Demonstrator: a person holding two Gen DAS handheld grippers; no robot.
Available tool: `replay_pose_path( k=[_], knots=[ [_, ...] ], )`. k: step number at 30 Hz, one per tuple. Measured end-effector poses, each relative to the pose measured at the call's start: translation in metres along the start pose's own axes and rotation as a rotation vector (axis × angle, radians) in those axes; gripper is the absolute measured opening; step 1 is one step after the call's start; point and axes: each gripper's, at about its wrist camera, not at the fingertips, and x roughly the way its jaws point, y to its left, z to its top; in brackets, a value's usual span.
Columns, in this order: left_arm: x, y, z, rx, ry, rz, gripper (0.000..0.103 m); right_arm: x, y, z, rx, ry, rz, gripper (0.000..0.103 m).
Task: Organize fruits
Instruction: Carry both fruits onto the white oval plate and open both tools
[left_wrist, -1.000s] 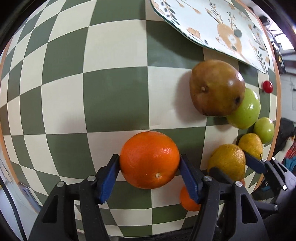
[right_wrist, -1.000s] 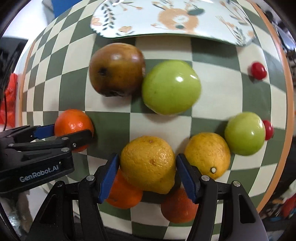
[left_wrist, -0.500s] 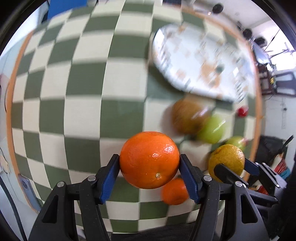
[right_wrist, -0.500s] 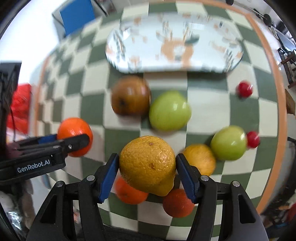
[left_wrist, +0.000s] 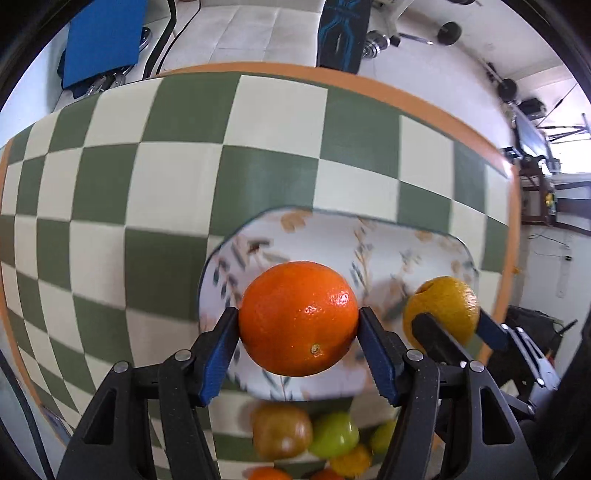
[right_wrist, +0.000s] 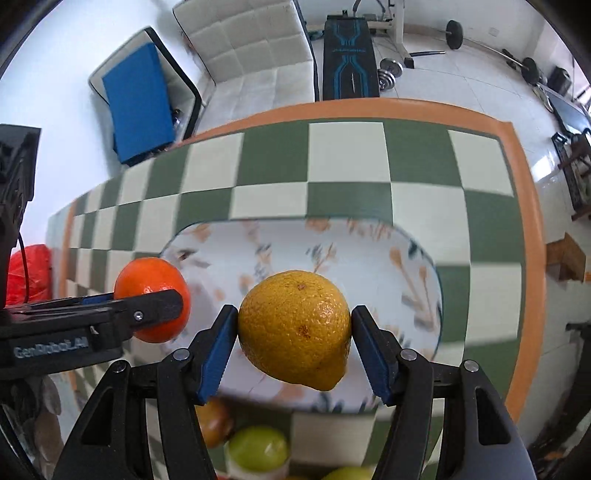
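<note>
My left gripper is shut on an orange and holds it in the air over the left part of a white floral plate. My right gripper is shut on a yellow lemon and holds it above the same plate. The lemon and the right gripper show at the right of the left wrist view. The orange and the left gripper show at the left of the right wrist view.
The green-and-cream checkered table has an orange border. Below the plate lie a brown pear, green apples, another lemon and small oranges. A sofa and gym gear stand beyond the table.
Both grippers have risen from the table with their fruit and moved forward over the plate. The loose fruits have dropped toward the bottom of both views.
</note>
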Motion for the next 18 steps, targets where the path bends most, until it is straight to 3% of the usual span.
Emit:
replay_pose_path(
  k=[9, 12, 14, 15, 18],
  knots=[
    [0.029, -0.003, 0.019, -0.022, 0.034, 0.046, 0.063, 0.049, -0.013, 0.017, -0.029, 0.053, 0.015, 0.066],
    [0.024, -0.002, 0.022, -0.024, 0.002, 0.052, 0.064, 0.052, -0.017, 0.020, -0.018, 0.050, 0.024, 0.067],
    [0.015, -0.003, 0.019, -0.024, -0.012, 0.052, 0.088, 0.052, -0.020, 0.021, -0.004, 0.055, 0.042, 0.078],
    [0.009, -0.003, 0.018, -0.017, -0.027, 0.051, 0.092, 0.048, -0.021, 0.021, -0.001, 0.051, 0.030, 0.087],
    [-0.003, -0.004, 0.013, 0.001, -0.064, 0.068, 0.095, 0.036, -0.022, 0.020, 0.010, 0.036, 0.012, 0.091]
  ],
)
